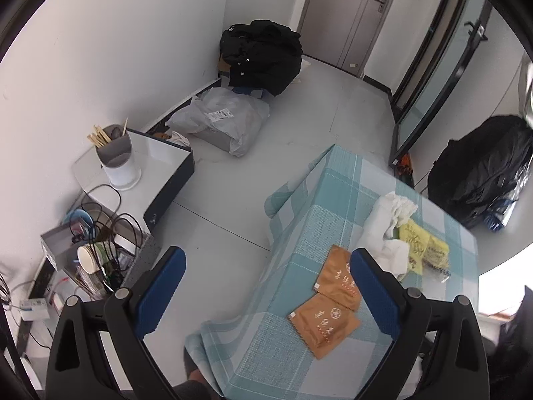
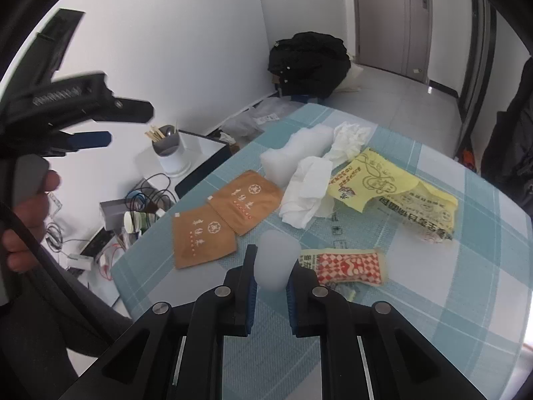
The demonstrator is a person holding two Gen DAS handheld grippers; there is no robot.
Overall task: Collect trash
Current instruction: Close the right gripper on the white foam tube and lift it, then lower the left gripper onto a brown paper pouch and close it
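Right gripper [image 2: 270, 271] clamped on translucent cup [image 2: 274, 260]; left gripper [image 1: 266, 276] apart, empty. 2 brown packets [image 2: 226, 216], tissues [image 2: 308, 190], yellow wrapper [image 2: 393, 193], checked sachet [image 2: 346, 265] remain on table [image 2: 466, 300].

Wrappers [image 2: 226, 216] and tissues [image 2: 308, 190] crowd the tablecloth's [image 2: 466, 300] middle (near-right corner seemingly clear).

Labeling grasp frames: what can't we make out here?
- Translucent cup in right hand-held gripper: blurred, its base hidden by the fingers.
- Yellow wrapper, left wrist view: print too small.
- Black bag: cut by the fisheye rim.
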